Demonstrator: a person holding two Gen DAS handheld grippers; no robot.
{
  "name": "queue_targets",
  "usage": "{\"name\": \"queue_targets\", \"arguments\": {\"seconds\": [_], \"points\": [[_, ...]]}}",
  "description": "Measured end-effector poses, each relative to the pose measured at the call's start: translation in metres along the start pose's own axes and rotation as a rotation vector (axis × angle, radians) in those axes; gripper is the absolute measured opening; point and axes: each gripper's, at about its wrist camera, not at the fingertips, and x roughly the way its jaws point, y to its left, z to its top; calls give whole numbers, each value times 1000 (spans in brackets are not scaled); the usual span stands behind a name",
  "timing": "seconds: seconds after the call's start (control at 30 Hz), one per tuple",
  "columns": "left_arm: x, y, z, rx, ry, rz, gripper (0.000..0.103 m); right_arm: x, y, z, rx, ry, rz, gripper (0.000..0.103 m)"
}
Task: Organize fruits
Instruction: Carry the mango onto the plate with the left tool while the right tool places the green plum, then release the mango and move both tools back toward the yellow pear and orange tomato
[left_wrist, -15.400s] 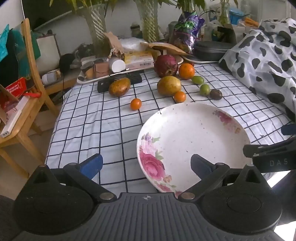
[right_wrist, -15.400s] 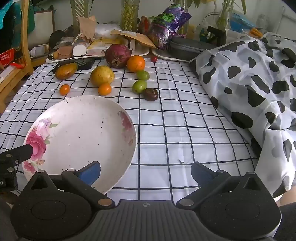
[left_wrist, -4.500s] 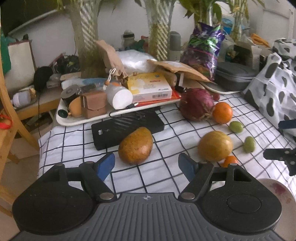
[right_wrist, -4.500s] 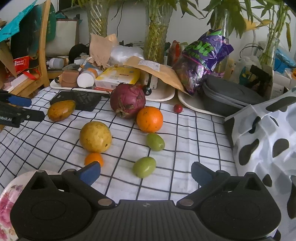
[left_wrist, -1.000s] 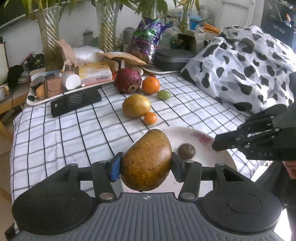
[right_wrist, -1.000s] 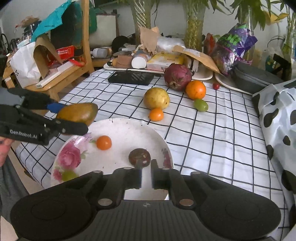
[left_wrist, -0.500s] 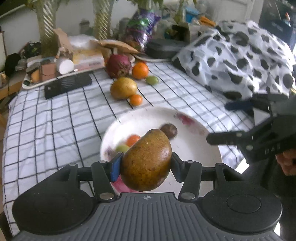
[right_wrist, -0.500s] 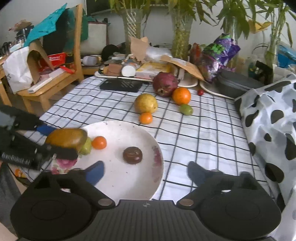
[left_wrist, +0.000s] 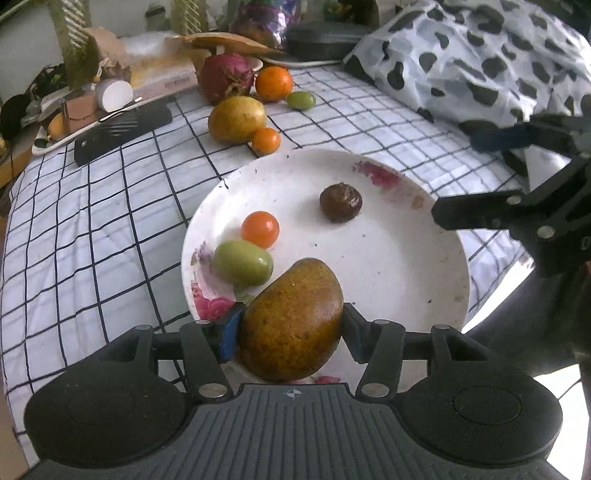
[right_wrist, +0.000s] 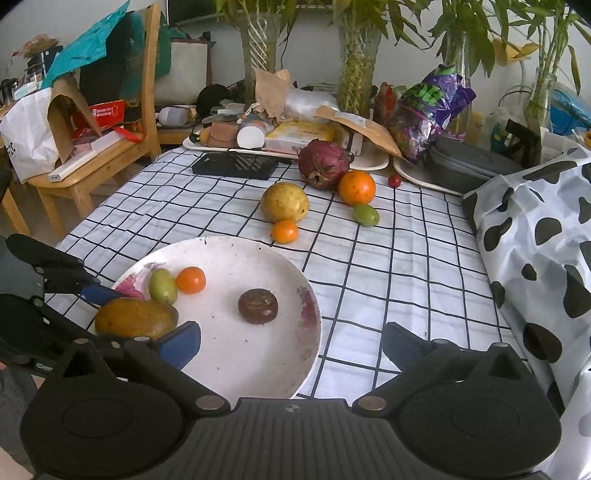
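Left wrist view, with the white floral-rimmed plate (left_wrist: 436, 280) as landmark. At the plate's left, the checked black-and-white tablecloth (left_wrist: 92, 221) is covering the table. The left gripper (left_wrist: 286, 328) is hovering over the plate's near edge with the brown-yellow oval mango (left_wrist: 291, 321) between its fingers; its jaws are opening, the blue pad and the black pad still touching the mango's sides. Just beyond the mango, inside the plate, a small green oval fruit (left_wrist: 243, 261) and a small orange round fruit (left_wrist: 260, 229) are lying side by side; a dark brown wrinkled round fruit (left_wrist: 340, 203) is sitting further right in the plate, apart from them. Beyond the plate's far rim — on the cloth — a large yellow round fruit (left_wrist: 237, 119), a second small orange fruit (left_wrist: 266, 140), a dark red dragon fruit (left_wrist: 226, 78), an orange (left_wrist: 274, 83) and a second green oval fruit (left_wrist: 301, 100) are waiting. At the plate's right, the right gripper (left_wrist: 476, 177) is hanging with fingers spread wide and nothing between them — seen from its own camera, its blue pads (right_wrist: 181, 343) are straddling the plate's near-right rim. Further right, a white plastic sheet with black cow spots (left_wrist: 461, 55) is lying.
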Motion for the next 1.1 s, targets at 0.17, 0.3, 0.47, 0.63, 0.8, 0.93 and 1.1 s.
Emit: {"name": "queue_targets", "arguments": {"seconds": [0.17, 0.3, 0.47, 0.63, 0.8, 0.93, 1.1], "points": [[-4, -4, 0, 26, -16, 36, 70, 2, 0, -2, -2, 18, -5, 103], [-11, 0, 2, -5, -31, 38, 70, 5, -1, -3, 8, 43, -5, 103], [-18, -2, 1, -24, -51, 54, 70, 9, 1, -5, -7, 69, -11, 103], [-17, -7, 3, -3, -59, 58, 70, 15, 5, -6, -34, 98, -23, 103], [-19, -4, 5, -11, -81, 54, 70, 18, 9, -6, -58, 110, -31, 103], [-22, -2, 6, -28, -99, 57, 70, 19, 10, -6, -63, 114, -35, 103], [-25, -1, 8, -45, -115, 67, 70, 18, 8, -5, -46, 108, -42, 103]]}}
